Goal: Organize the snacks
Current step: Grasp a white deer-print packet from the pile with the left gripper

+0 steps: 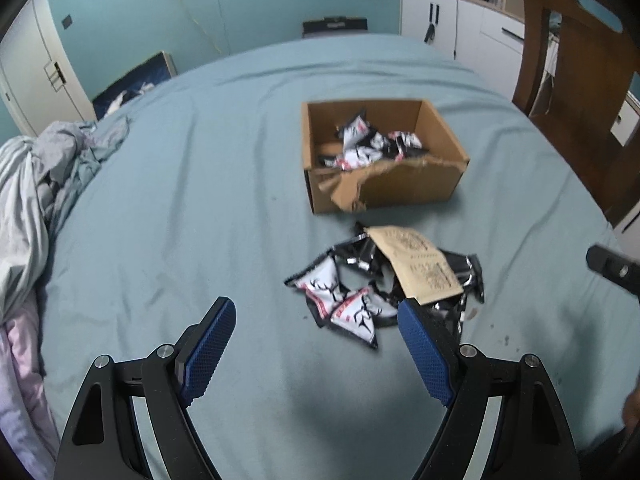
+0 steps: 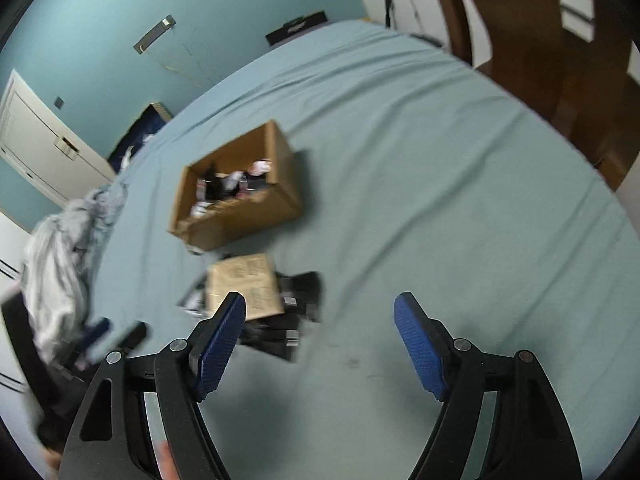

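Note:
A torn cardboard box stands on the teal bed sheet and holds several black-and-white snack packets. In front of it lies a loose pile: white packets with antler prints, black packets and a tan packet on top. My left gripper is open and hovers over the near side of the pile, touching nothing. My right gripper is open and empty, to the right of the tan packet and the black packets. The box lies beyond it.
Crumpled grey bedding is heaped at the bed's left edge. A wooden chair and white cabinets stand past the right side. The right gripper's tip shows at the left view's right edge. Bare sheet stretches right of the box.

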### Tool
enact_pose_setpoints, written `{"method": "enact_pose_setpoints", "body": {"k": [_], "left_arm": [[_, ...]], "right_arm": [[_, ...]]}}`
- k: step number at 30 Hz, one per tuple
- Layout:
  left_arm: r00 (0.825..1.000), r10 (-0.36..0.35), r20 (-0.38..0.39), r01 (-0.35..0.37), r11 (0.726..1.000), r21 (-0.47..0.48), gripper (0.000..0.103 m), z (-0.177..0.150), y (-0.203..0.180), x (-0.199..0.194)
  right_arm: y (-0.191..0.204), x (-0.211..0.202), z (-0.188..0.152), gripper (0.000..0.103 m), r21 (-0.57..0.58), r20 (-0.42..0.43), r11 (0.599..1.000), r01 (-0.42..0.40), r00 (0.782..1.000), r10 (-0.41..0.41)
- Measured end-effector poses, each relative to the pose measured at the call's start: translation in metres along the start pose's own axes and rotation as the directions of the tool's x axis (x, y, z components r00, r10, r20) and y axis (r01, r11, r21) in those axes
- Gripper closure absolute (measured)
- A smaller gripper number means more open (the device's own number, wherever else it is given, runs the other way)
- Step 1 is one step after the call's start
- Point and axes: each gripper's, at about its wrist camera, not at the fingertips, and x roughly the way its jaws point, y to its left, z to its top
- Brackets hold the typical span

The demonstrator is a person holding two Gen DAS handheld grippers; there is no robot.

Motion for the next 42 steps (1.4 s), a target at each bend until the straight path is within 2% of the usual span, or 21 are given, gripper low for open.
{"method": "enact_pose_setpoints", "body": {"k": [1,3,5,9,13,17,22,30,33,35,36,40,42], "left_arm": [[1.0,-0.004,-0.011,0.004,1.0,0.002,0.019,-0.001,0.0,0.004],[1.0,-0.007,-0.031,0.007,1.0,0.014,0.019,-0.002,-0.003,0.012],[0.999,0.004,-0.044,-0.002,1.0,0.029,0.019,-0.002,-0.005,0.017],[0.999,0.005,-0.033,-0.004,1.0,0.021,0.019,0.001,-0.002,0.018],[0.998,0.01,-0.068,-0.009,1.0,0.024,0.019,0.001,-0.002,0.032],[0.994,-0.006,-0.108,0.009,1.0,0.029,0.019,0.0,-0.007,0.049],[0.982,-0.021,-0.187,0.028,0.999,0.04,0.019,-0.003,-0.016,0.08],[0.96,-0.076,-0.27,0.07,0.997,-0.03,0.02,-0.007,-0.01,0.113],[0.957,-0.1,-0.272,0.085,0.994,-0.066,0.03,-0.006,-0.005,0.116],[0.953,-0.141,-0.27,0.116,0.988,-0.106,0.042,-0.005,0.0,0.116],[0.951,-0.152,-0.269,0.124,0.985,-0.119,0.043,-0.004,0.002,0.115],[0.954,-0.164,-0.252,0.136,0.983,-0.125,0.041,-0.002,0.004,0.11],[0.956,-0.166,-0.241,0.141,0.983,-0.117,0.033,-0.002,0.002,0.108]], "right_arm": [[0.001,0.003,-0.002,0.027,-0.019,0.005,0.999,0.038,0.999,-0.038],[0.007,0.024,-0.007,0.027,-0.065,-0.003,0.978,0.197,0.98,-0.198],[0.017,0.041,-0.009,0.027,-0.103,-0.025,0.965,0.242,0.969,-0.246],[0.042,0.066,-0.003,0.027,-0.149,-0.085,0.973,0.177,0.978,-0.191],[0.072,0.081,-0.007,0.027,-0.262,-0.116,0.958,0.118,0.981,-0.153],[0.075,0.088,-0.01,0.027,-0.3,-0.128,0.951,0.076,0.984,-0.12],[0.069,0.097,-0.011,0.027,-0.291,-0.158,0.954,0.067,0.98,-0.117],[0.059,0.101,-0.007,0.027,-0.271,-0.178,0.961,0.063,0.977,-0.114],[0.059,0.104,-0.008,0.027,-0.274,-0.183,0.959,0.067,0.976,-0.12],[0.058,0.105,-0.009,0.027,-0.273,-0.188,0.96,0.067,0.975,-0.121],[0.057,0.107,-0.009,0.027,-0.27,-0.19,0.96,0.066,0.974,-0.121],[0.053,0.111,-0.01,0.027,-0.254,-0.204,0.965,0.064,0.972,-0.118],[0.051,0.113,-0.011,0.027,-0.243,-0.213,0.968,0.061,0.97,-0.115]]}}
